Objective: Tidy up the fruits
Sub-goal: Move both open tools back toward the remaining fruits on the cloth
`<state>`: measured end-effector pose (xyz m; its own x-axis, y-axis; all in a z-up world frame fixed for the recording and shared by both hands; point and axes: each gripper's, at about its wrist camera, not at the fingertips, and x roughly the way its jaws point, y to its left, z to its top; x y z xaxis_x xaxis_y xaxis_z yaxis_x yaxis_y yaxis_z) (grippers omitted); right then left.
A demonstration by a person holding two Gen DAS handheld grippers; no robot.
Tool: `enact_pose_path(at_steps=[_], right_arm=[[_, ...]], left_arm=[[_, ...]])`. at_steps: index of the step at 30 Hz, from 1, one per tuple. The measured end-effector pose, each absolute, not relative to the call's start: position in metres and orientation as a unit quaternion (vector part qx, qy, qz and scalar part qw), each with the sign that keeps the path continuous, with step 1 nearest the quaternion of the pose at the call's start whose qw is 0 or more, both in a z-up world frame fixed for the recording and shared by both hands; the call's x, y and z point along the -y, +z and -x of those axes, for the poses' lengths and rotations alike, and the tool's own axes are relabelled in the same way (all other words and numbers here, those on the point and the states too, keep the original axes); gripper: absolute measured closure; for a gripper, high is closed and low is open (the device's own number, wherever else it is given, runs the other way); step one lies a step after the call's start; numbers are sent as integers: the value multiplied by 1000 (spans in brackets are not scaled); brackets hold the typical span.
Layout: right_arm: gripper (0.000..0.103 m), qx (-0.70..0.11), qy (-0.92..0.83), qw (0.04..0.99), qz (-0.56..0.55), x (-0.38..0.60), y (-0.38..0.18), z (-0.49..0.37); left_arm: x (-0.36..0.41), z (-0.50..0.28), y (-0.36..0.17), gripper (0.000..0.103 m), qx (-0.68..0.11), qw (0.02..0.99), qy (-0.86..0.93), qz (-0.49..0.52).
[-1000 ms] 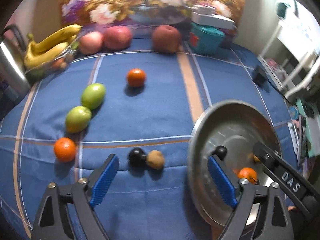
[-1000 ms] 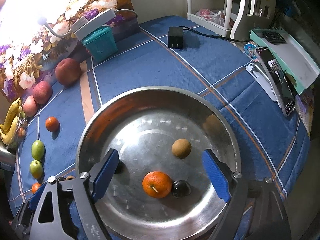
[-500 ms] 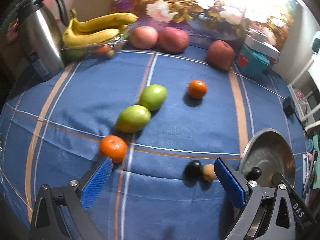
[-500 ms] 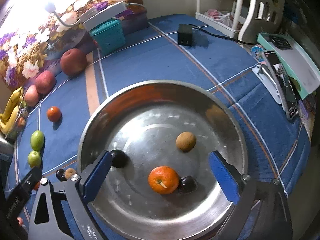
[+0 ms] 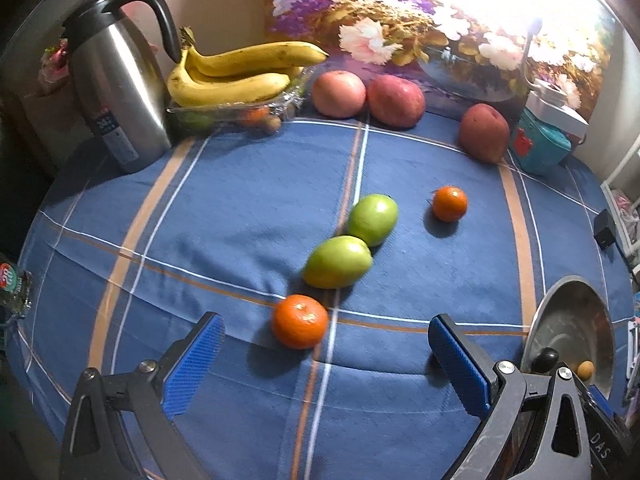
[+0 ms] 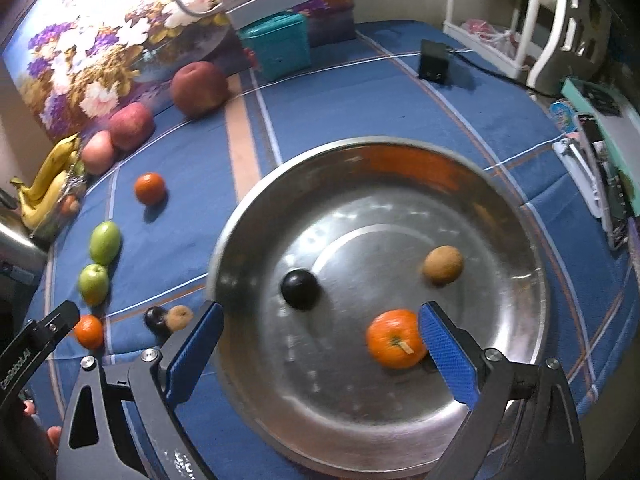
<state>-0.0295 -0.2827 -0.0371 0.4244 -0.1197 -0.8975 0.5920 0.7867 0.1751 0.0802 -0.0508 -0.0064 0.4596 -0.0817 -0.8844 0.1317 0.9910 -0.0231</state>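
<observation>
1. Hovering over the blue striped tabletop (image 5: 240, 208), the left tool (image 5: 324, 344) stands released, its blue pads spread wide; its jaws have just been opening, and an orange (image 5: 300, 321) lies on the cloth between them, untouched.
2. Beyond that orange, two green fruits (image 5: 352, 252) lie touching each other, and a second orange (image 5: 449, 203) sits apart to their right.
3. The right tool (image 6: 320, 332) hangs released above the steel bowl (image 6: 360, 420), its jaws also just opening, gripping nothing.
4. Inside the bowl lie an orange with a sticker (image 6: 396, 338) beside the right pad, a dark round fruit (image 6: 300, 289) and a brown fruit (image 6: 443, 265).
5. Left of the bowl, on the cloth, a dark fruit (image 6: 155, 319) touches a small brown one (image 6: 180, 316).
6. Far from the bowl, bananas (image 5: 240, 72) rest in a clear tray beside a steel jug (image 5: 116, 92), with three red apples (image 5: 394, 100) along the flowered backdrop.
</observation>
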Motion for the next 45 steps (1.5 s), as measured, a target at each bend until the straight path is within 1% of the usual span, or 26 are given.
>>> enact_pose_path(at_steps=[12,28,36,40,45], right_arm=[[5,-463,-170,837,-238,257,-30,20],[5,-440,-111,870,-191,211,-19,-9],[5,-434,-73,885,-153,191,-16,-22],[5,-440,-84,883,-139,194,-18,-26],[5,-454,-88,874,-151,203,-24,-28]], left_arm=[[29,-88,-3,0,-509,857,-75,8],[-16,-105,-8,0,-514,854,-53,51],[-23,-110,-15,0,-521,850,-54,57],[-20,-111,-18,0,-520,851,-56,47],[-15,-115,-20,0,-508,858,-65,35]])
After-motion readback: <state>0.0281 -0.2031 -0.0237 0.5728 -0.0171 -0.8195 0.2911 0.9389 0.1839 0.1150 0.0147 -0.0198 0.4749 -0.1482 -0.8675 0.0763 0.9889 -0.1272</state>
